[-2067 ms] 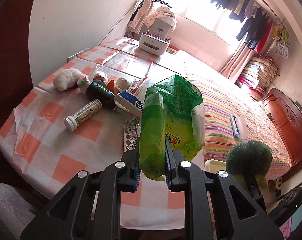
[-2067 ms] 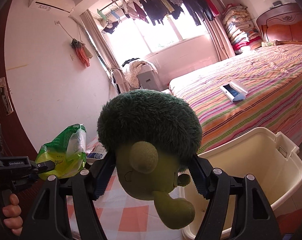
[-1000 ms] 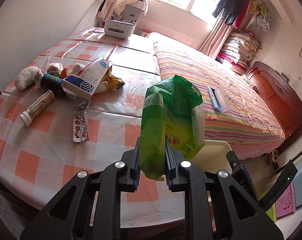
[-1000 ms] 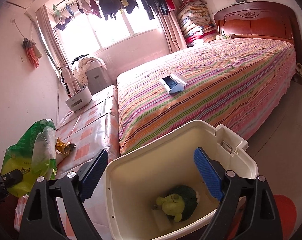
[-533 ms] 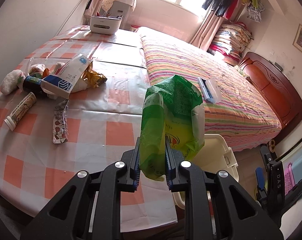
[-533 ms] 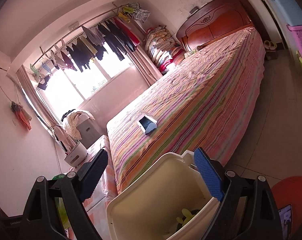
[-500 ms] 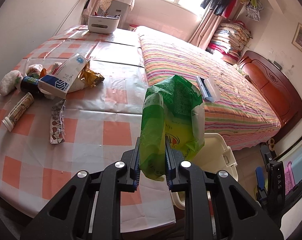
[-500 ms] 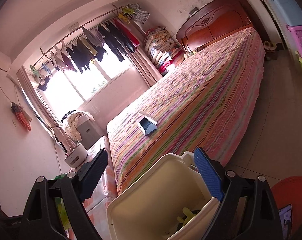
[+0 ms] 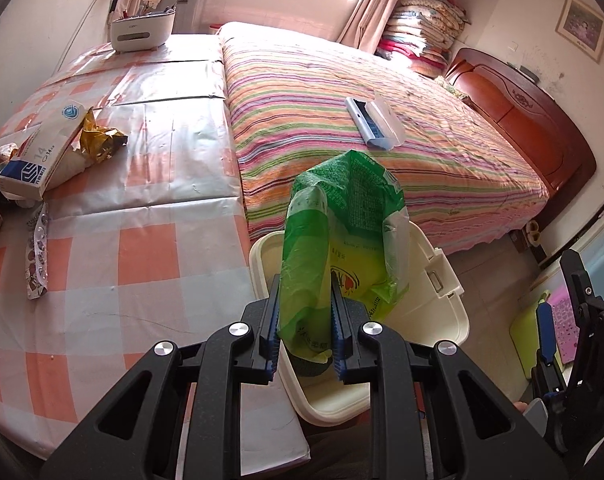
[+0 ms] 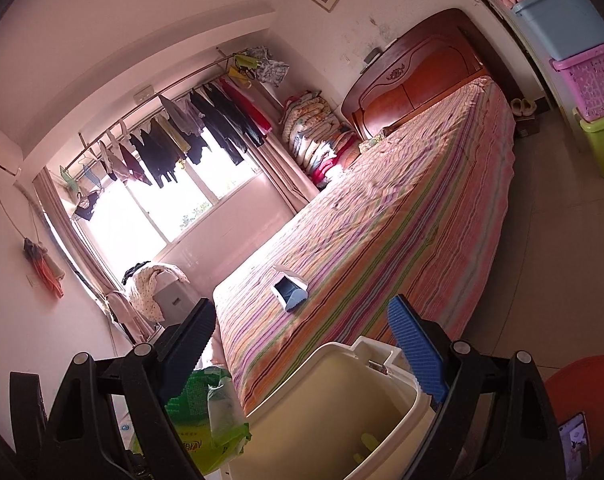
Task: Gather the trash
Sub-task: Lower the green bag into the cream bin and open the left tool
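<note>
Each black plastic tool (image 9: 305,334) (image 10: 302,352) carries ribbed blue pads (image 10: 416,350) and silver screws (image 9: 238,329).

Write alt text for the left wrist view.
The left gripper clamps a green plastic bag above an open cream bin. Wrappers and a tissue pack litter the checkered table beside a striped bed.

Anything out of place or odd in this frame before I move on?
One oddity: a green plush toy lies at the bottom of the cream bin, though the job is trash. Otherwise routine: the left gripper pinches a green bag above the bin, the right gripper is open and empty, and wrappers lie on the table.
</note>
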`<state>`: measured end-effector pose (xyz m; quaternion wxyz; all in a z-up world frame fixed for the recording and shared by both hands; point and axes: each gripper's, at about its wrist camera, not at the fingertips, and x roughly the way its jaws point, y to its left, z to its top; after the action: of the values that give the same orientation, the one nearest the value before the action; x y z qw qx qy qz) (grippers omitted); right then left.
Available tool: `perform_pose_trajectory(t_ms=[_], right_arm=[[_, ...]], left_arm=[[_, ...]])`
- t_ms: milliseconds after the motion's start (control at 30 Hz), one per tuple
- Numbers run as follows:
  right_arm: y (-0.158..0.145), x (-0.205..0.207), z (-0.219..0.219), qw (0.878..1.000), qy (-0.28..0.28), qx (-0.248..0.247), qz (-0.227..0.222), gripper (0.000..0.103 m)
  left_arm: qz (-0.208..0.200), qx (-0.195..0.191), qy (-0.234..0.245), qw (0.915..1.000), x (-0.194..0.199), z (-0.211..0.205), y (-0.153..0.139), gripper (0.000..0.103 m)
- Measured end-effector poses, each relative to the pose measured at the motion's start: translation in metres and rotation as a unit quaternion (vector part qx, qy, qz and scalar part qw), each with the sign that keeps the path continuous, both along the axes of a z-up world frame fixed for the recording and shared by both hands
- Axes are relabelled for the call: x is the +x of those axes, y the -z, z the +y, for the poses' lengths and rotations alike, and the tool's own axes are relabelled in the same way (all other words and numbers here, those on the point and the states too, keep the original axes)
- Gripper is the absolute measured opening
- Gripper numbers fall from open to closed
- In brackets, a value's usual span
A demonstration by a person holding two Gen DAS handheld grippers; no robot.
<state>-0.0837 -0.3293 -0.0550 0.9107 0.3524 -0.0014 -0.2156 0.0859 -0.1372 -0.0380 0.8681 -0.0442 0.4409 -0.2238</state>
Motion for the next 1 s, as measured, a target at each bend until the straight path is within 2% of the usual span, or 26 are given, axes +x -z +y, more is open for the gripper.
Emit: perform_pose_trajectory(t_ms=[133, 167, 200, 267, 367, 567, 767, 867, 1000], right_arm=[[-0.002, -0.003, 0.002, 1.0, 0.005, -0.006, -0.006, 0.085], [-0.002, -0.004, 0.002, 1.0, 0.006, -0.007, -0.006, 0.085], [-0.002, -0.003, 0.003, 1.0, 0.006, -0.007, -0.005, 0.085], [-0.002, -0.003, 0.003, 1.0, 0.007, -0.007, -0.005, 0.085], [-0.001, -0.002, 0.002, 1.0, 0.004, -0.006, -0.001, 0.086], [-0.001, 0.009, 0.011, 1.0, -0.016, -0.011, 0.017, 0.086], [-0.003, 0.03, 0.035, 0.996, -0.072, -0.038, 0.043, 0.086], [-0.003, 0.044, 0.048, 0.992, -0.103, -0.051, 0.062, 0.086], [-0.001, 0.06, 0.063, 0.985, -0.139, -0.063, 0.084, 0.086]], left_arm=[[0.0, 0.01, 0.018, 0.9998, -0.001, -0.014, 0.003, 0.031], [-0.001, 0.014, 0.018, 0.9997, -0.001, -0.016, 0.003, 0.041], [-0.004, 0.014, 0.02, 0.9997, -0.002, -0.017, 0.003, 0.046], [-0.009, 0.016, 0.021, 0.9996, -0.003, -0.019, 0.002, 0.067], [-0.019, 0.014, 0.013, 0.9996, -0.006, -0.012, -0.003, 0.073], [-0.028, 0.012, -0.02, 0.9993, -0.01, 0.02, -0.012, 0.075], [-0.026, 0.007, -0.081, 0.9964, -0.016, 0.076, -0.011, 0.075], [-0.02, 0.006, -0.125, 0.9919, -0.017, 0.114, -0.01, 0.075], [-0.012, 0.006, -0.199, 0.98, -0.018, 0.174, -0.007, 0.076]])
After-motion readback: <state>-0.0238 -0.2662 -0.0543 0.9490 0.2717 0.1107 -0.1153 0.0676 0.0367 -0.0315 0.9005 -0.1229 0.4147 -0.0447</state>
